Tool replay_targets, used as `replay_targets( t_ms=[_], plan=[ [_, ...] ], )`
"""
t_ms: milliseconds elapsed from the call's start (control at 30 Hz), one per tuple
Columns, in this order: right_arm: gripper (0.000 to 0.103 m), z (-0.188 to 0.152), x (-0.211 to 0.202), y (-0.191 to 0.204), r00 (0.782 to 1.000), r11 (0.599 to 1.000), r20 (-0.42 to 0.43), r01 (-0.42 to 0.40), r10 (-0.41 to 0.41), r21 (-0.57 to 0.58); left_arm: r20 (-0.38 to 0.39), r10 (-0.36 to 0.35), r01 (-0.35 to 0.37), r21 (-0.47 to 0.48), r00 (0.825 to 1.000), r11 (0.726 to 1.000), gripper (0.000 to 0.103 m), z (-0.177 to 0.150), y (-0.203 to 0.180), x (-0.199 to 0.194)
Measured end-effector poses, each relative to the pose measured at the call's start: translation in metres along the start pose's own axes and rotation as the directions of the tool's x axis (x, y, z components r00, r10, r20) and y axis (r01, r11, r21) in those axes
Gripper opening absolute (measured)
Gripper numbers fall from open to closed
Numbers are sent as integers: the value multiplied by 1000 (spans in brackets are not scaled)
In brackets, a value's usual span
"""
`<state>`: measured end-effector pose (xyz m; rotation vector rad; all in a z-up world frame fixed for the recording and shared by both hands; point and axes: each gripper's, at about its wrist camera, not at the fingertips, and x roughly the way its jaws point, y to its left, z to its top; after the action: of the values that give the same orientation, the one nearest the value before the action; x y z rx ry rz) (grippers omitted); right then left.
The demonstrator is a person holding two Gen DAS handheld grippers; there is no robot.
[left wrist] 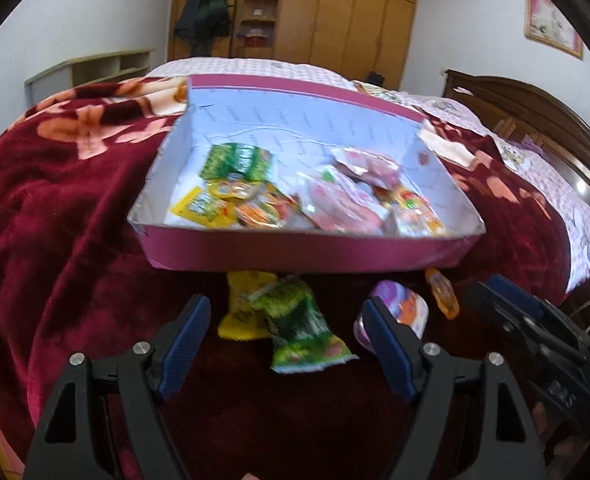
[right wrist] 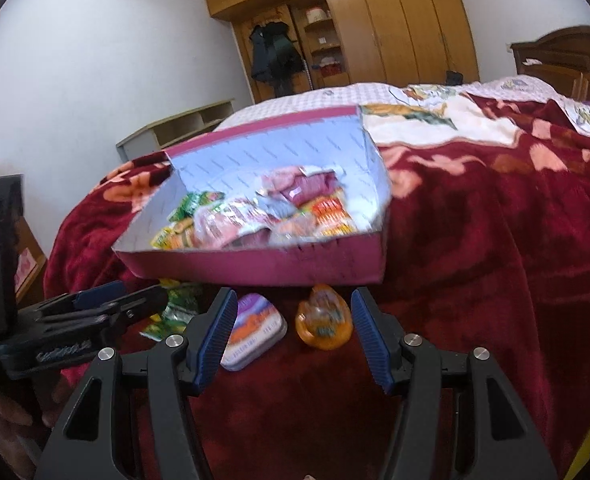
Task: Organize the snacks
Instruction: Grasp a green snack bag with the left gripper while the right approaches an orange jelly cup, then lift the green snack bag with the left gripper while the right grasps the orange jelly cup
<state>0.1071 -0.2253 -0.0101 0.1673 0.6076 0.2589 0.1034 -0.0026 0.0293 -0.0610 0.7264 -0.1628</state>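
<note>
Snacks (left wrist: pixel 295 320) before pink box (left wrist: pixel 295 250) on red blanket (left wrist: pixel 55 200)

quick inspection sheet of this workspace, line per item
surface: bed under a dark red blanket
job's things: pink box holding snack packets; outside it, green packet, yellow packet, purple cup, orange jelly cup
clutter: nothing seen
grippers: left gripper open over the green packet; right gripper open, jelly cup between fingers, untouched
cables: nothing seen
surroundings: wooden wardrobe, headboard
</note>
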Motion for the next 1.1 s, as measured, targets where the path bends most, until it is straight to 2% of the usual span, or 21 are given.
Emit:
replay_targets(
  t_ms=[100,233,333,400,500,767,867,1100],
  plan=[
    [61,-5,6,-8,1000,1000,-19,12,-11,27,-5,16,-16,27,1000,1000,82,-7,-11,4],
    [61,-10,9,-15,999,998,-35,0,2,57,-30,41,-41,9,999,999,79,-11,-12,16],
    [61,-12,10,-17,999,998,-33,-5,7,65,-49,37,-38,-8,998,999,70,-13,-10,23],
    [61,-13,12,-17,999,997,-37,-10,12,71,-61,30,-31,-12,998,999,55,-14,-9,29],
    [61,-15,13,-17,999,997,-40,-16,19,74,-83,2,-5,-45,997,999,51,-17,-5,38],
    [61,-16,14,-19,999,996,-36,-24,27,83,-74,48,-49,-12,996,999,52,-18,-13,45],
    [61,-17,15,-19,999,997,-37,-21,25,81,-68,36,-37,-27,997,999,46,-18,-10,42],
    [61,-16,14,-16,999,997,-42,-16,20,76,-60,1,-4,-49,998,999,43,-19,-3,31]
  ],
)
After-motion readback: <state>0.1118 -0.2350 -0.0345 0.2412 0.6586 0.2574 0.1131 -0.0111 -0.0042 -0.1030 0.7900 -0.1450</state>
